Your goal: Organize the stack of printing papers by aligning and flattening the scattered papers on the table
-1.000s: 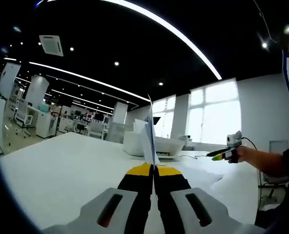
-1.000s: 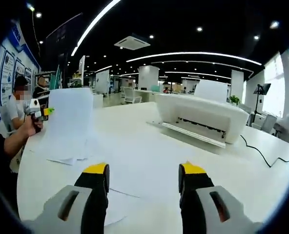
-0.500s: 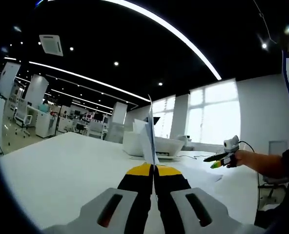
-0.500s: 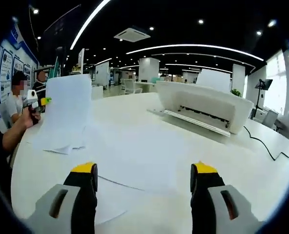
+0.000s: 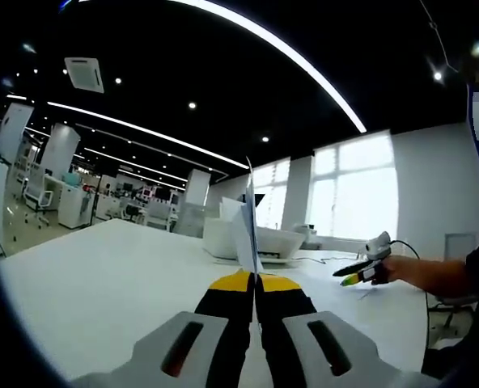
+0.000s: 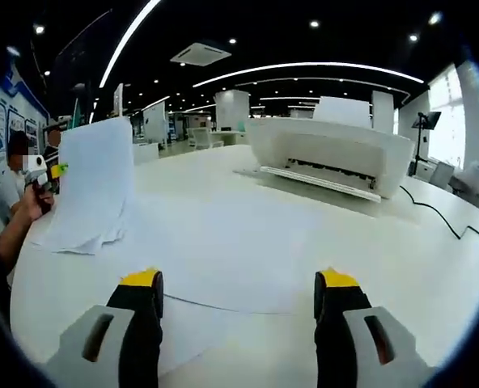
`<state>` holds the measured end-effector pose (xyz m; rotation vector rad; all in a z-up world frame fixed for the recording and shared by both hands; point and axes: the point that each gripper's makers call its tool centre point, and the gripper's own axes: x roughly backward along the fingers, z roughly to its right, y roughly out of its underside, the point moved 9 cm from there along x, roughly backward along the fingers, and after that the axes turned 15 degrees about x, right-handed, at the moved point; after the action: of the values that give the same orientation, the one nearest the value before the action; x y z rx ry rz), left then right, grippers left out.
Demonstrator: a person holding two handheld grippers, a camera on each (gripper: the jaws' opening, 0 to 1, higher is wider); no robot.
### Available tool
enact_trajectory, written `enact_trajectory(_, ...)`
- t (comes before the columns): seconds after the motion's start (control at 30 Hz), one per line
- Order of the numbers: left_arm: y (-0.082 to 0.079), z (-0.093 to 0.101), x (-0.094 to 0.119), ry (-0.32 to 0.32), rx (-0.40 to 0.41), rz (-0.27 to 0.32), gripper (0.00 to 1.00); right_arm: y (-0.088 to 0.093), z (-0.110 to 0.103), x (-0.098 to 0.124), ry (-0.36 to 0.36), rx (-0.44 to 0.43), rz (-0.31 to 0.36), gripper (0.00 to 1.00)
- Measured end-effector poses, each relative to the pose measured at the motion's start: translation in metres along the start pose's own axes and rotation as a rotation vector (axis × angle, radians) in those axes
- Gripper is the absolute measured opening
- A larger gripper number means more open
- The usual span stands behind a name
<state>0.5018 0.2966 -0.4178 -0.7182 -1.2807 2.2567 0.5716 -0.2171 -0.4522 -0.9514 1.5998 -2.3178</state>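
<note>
Since the earlier frame the right gripper (image 6: pixel 238 284) had dropped toward a loose sheet (image 6: pixel 223 275) on the table (image 6: pixel 434 267), jaws apart. Left gripper (image 5: pixel 254 284) stayed clamped on the upright stack (image 6: pixel 90 190). Risk: stack may buckle or fan, held only at one edge.

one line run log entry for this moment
left gripper: shut on upright paper stack | right gripper: open over loose sheet | printer: behind

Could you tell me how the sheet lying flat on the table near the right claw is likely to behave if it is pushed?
The flat sheet looks thin and light, so it would probably slide easily on the smooth white table. It may buckle rather than move as one piece. The right claw stands open above it, touching nothing.
</note>
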Motion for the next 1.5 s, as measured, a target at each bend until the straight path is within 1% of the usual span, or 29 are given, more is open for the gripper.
enact_trajectory(0.57,-0.0001,-0.0009,-0.0004,-0.002,-0.002,-0.001,0.06,0.0064,0.0000,-0.0054,0.010,-0.030,-0.019,0.68)
enact_trajectory(0.67,0.0000,-0.0009,-0.0004,-0.003,-0.002,-0.001,0.06,0.0077,-0.0020,-0.0055,0.011,-0.036,-0.031,0.65)
enact_trajectory(0.9,-0.0001,-0.0007,-0.0002,-0.002,-0.002,0.000,0.06,0.0086,-0.0012,-0.0068,0.042,-0.017,-0.043,0.62)
enact_trajectory(1.1,-0.0002,-0.0006,0.0001,0.001,-0.001,0.002,0.06,0.0085,-0.0048,-0.0064,0.054,-0.019,-0.037,0.58)
enact_trajectory(1.33,-0.0003,-0.0004,0.0000,0.004,0.000,0.002,0.06,0.0084,-0.0060,-0.0066,0.053,-0.019,-0.032,0.56)
enact_trajectory(1.5,-0.0004,-0.0004,0.0000,0.004,-0.001,0.001,0.06,0.0078,-0.0071,-0.0084,0.045,-0.017,-0.026,0.53)
